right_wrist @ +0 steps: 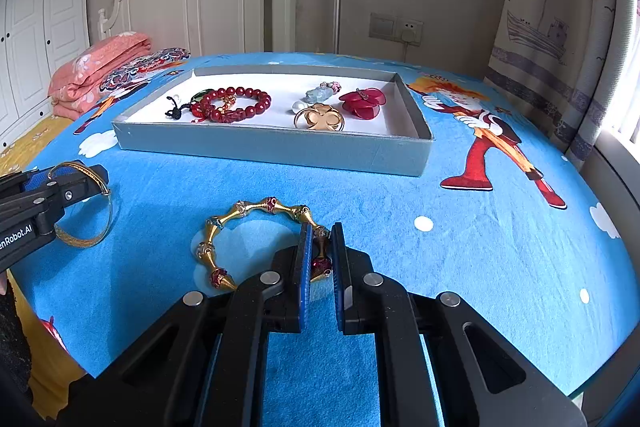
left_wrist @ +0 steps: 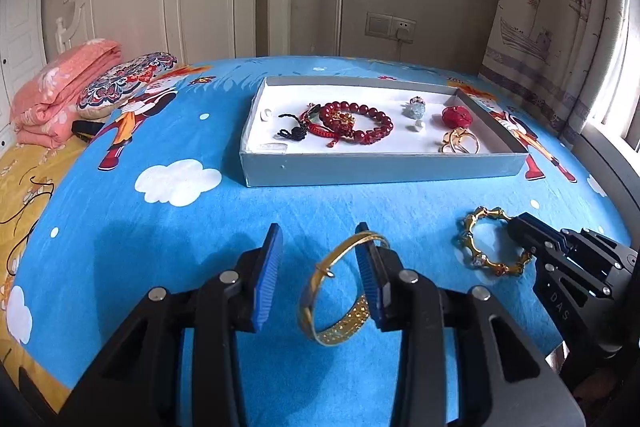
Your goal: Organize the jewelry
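Bangles wait on the bed short of the box [left_wrist: 384,169]: right hand-held gripper [right_wrist: 320,247] clamped on the beaded bangle [right_wrist: 224,223], left hand-held gripper [left_wrist: 320,263] apart around the gold bangle [left_wrist: 340,291], needing to close before lifting.

My left gripper [left_wrist: 320,255] angles downward with its jaws parted, one pad inside the gold bangle [left_wrist: 340,291]. My right gripper [right_wrist: 320,247], right of that bangle, tilts downward too, jaws clamped together.
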Action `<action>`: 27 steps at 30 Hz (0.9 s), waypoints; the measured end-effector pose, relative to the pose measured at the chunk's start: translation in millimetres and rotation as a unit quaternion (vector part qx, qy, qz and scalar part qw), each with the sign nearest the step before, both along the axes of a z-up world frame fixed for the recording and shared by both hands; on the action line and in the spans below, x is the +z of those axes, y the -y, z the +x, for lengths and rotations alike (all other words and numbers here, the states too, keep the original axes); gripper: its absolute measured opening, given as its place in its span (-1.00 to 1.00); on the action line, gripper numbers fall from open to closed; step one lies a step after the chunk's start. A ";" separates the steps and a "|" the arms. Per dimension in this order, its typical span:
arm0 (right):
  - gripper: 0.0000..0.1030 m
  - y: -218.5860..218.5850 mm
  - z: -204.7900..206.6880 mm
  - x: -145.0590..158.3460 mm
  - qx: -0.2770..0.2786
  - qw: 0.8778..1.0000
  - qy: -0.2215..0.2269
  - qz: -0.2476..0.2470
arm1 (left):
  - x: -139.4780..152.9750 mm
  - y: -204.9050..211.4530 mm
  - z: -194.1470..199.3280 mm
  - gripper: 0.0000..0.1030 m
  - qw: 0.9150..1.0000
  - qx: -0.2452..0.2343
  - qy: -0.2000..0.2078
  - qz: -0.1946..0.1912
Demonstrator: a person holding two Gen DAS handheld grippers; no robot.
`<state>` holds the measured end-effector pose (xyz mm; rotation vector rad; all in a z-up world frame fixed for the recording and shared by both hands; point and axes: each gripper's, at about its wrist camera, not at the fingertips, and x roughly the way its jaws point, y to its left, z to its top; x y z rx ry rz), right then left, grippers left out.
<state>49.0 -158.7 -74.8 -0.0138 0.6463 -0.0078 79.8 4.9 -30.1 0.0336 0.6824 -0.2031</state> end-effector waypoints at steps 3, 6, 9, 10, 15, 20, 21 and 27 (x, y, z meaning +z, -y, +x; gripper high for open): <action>-0.82 -0.6 -0.3 -0.2 0.000 1.000 0.001 -0.001 | -2.0 -1.2 -1.3 -0.24 1.000 0.005 0.002 0.003; -0.82 -0.7 -0.4 -0.3 -0.001 1.000 0.001 0.000 | -7.3 -1.9 -1.5 0.19 1.000 0.007 -0.005 0.009; -0.82 -0.7 -0.4 -0.2 0.000 1.000 0.001 -0.001 | -13.4 -4.0 -2.8 0.25 1.000 0.009 -0.007 0.008; -0.82 -0.6 -0.4 -0.2 0.000 1.000 0.001 -0.001 | -14.6 -4.2 -2.9 0.17 1.000 0.008 -0.008 0.009; -0.82 -0.6 -0.6 -0.3 0.000 1.000 0.001 -0.001 | -20.2 -6.2 0.8 -0.04 1.000 0.011 -0.018 0.009; -0.82 -0.7 -0.6 -0.5 0.000 1.000 0.001 0.000 | -21.9 -3.7 -1.2 -0.50 1.000 0.014 -0.006 0.027; -0.82 -0.9 -0.6 -0.6 0.000 1.000 0.001 0.000 | -22.1 -3.4 -1.9 -0.60 1.000 0.013 -0.004 0.027; -0.82 -1.5 -3.2 0.2 0.008 1.000 0.004 0.004 | -19.7 -5.7 -6.5 -0.89 1.000 0.006 0.003 0.011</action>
